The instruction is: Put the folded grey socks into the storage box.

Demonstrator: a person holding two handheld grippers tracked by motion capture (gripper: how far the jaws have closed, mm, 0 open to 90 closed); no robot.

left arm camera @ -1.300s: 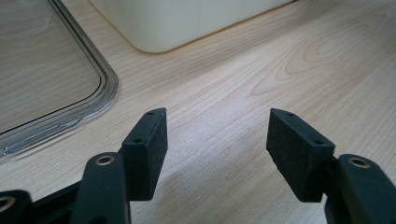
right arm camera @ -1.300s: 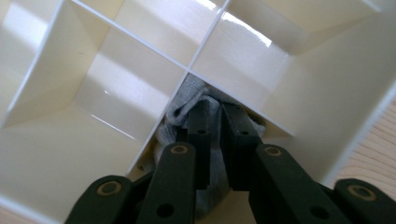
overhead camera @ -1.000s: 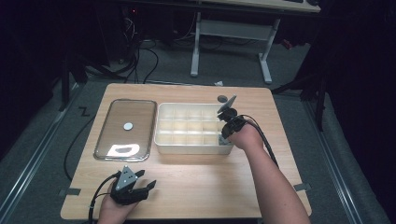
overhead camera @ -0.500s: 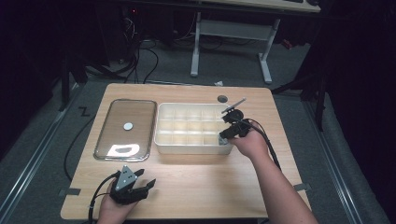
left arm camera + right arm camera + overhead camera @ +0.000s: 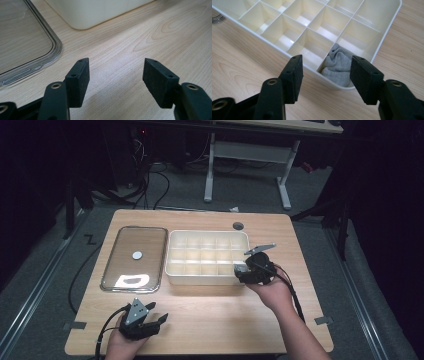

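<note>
Tabletop organizer's corner: sock [image 5: 337,66] beyond right tool [image 5: 325,75]

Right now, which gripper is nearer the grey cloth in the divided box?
Right. The right gripper is open just above the grey cloth in the corner compartment; the left gripper rests far off near the table's front edge.

A: The grey cloth [image 5: 338,67] beyond the right gripper [image 5: 325,76] — is all of it in sight?
B: No, the organiser tray's [image 5: 384,37] near wall hides its lower part.
A: Ahead of the left gripper [image 5: 116,75]?
B: The clear lid [image 5: 22,42] and the tray's wall [image 5: 100,12] run off the picture's edges
</note>
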